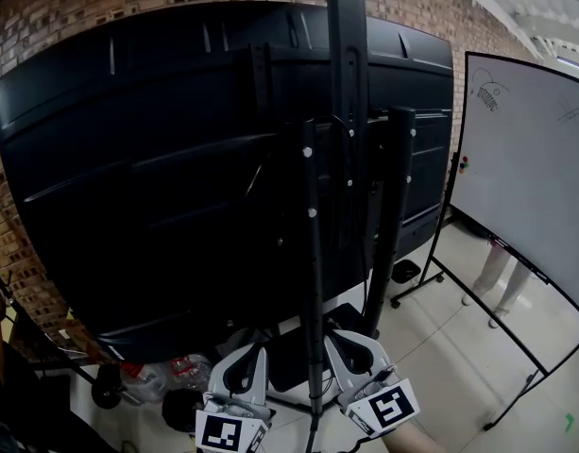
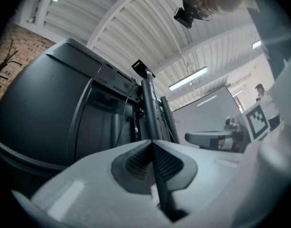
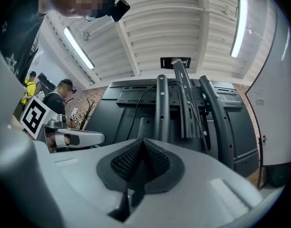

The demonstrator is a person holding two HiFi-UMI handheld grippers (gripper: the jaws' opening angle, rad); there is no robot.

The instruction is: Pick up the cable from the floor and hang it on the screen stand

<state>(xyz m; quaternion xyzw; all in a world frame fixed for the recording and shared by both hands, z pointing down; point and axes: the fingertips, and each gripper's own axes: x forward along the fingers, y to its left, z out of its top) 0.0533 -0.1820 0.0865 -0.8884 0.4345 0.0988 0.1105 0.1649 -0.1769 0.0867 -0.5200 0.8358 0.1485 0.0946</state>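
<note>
The big black screen (image 1: 176, 177) shows its back, mounted on the dark screen stand (image 1: 347, 111) with upright poles. Both grippers sit low in the head view, close to the stand's base, pointing up at it. My left gripper (image 1: 258, 347) (image 2: 151, 141) is shut, and the black cable (image 2: 165, 198) runs out from between its pads. My right gripper (image 1: 335, 338) (image 3: 143, 140) is shut too, and a dark strand of cable (image 3: 130, 194) passes down between its pads. The thin front pole (image 1: 312, 253) rises between the two grippers. The rest of the cable is hidden.
A whiteboard (image 1: 525, 177) on a wheeled frame stands to the right, with a person's legs (image 1: 492, 272) behind it. Plastic bottles (image 1: 176, 371) and a caster (image 1: 107, 392) lie under the screen at the left. A brick wall (image 1: 43, 17) is behind.
</note>
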